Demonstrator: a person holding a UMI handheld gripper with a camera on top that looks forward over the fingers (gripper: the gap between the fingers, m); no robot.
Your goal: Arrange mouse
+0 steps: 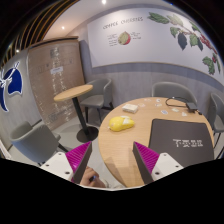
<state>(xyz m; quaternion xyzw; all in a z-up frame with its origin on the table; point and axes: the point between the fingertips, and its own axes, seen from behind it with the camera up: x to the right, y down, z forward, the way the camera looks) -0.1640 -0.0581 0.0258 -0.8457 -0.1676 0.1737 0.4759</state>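
A yellow mouse [121, 123] lies on the round wooden table [125, 150], beside the left edge of a black mouse mat [180, 135] with white lettering. My gripper [113, 160] hovers above the table's near part, well short of the mouse. Its fingers [79, 157] with magenta pads stand wide apart with nothing between them. A hand [92, 178] shows at the bottom beside the left finger.
A small dark object [177, 103] lies at the table's far side. A small round wooden side table [73, 92] stands to the left, with grey chairs [35, 142] around it. A wall with fruit pictures [150, 35] is behind.
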